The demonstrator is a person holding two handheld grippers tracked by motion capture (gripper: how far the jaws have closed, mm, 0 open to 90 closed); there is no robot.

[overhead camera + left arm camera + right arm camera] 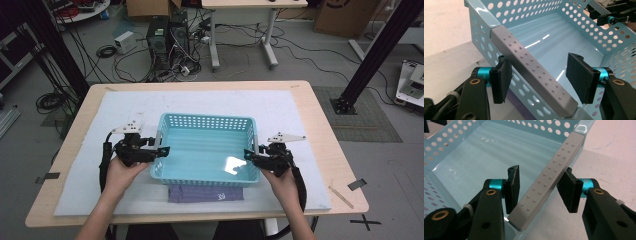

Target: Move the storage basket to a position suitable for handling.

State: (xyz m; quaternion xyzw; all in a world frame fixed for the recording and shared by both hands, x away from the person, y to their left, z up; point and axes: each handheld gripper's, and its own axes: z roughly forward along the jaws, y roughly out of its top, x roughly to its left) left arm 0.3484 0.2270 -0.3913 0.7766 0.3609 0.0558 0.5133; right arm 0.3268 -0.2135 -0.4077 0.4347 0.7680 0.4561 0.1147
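1. High view: a pale blue perforated basket (pixel 205 150) is seen on the white mat of the desk (pixel 310 100), directly between the left tongs (pixel 164 150) and the right tongs (pixel 247 154), with a purple cloth (pixel 205 193) tucked under the edge nearest the person.
2. Left gripper view: the left tongs (pixel 539 77) are held wide open astride the grey studded handle (pixel 534 72); one pad (pixel 502 80) sits just outside the wall, the other inside the basket. Nothing is gripped.
3. Right gripper view: the right tongs (pixel 540 191) are likewise spread around the opposite grey handle (pixel 549 177), gripping nothing.
4. Uneven closing is judged the main risk: one end could be lifted first and the basket tilted.
5. A grip taken off the handle's middle could let the smooth plastic slide between the pads.
6. The cloth might be dragged along beneath the basket.
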